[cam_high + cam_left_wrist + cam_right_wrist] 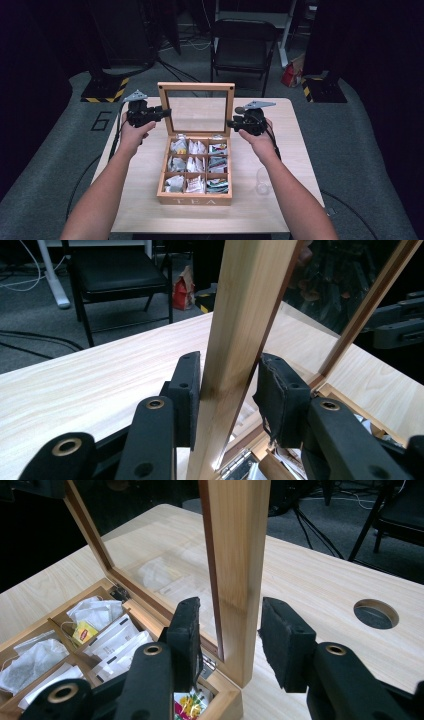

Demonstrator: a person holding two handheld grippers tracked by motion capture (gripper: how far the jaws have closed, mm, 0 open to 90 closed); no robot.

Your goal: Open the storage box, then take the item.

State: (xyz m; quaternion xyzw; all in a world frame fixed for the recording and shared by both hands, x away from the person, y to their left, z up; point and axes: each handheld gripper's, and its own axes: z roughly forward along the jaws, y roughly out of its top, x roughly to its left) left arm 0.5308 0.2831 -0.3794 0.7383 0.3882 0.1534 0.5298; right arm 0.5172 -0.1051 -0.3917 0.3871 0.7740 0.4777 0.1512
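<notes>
the tea box (195,200) sits at the centre of the table (290,150), its front wall toward the lower edge of the high view. its glass-paned lid (196,87) stands upright at the rear of the box, in the upper middle of the frame.

the left tool (167,113) straddles the left side rail of the lid frame. in the left gripper view the rail (235,340) runs up through the centre of the frame between the two pads; the left pad (187,390) lies against the wood, the right pad (277,395) stands just beside it with a narrow gap. the tool is open, not clamped.

the right tool (231,123) straddles the right side rail. in the right gripper view the rail (240,580) rises at the centre; both pads stand apart from it, the wider gap on the right. this tool is also open.

tea bags (95,612) fill the compartments at the lower left of the right gripper view. a clear cup (262,181) stands on the table right of the box, near the right forearm. bare table surface lies on both outer sides of the lid.
</notes>
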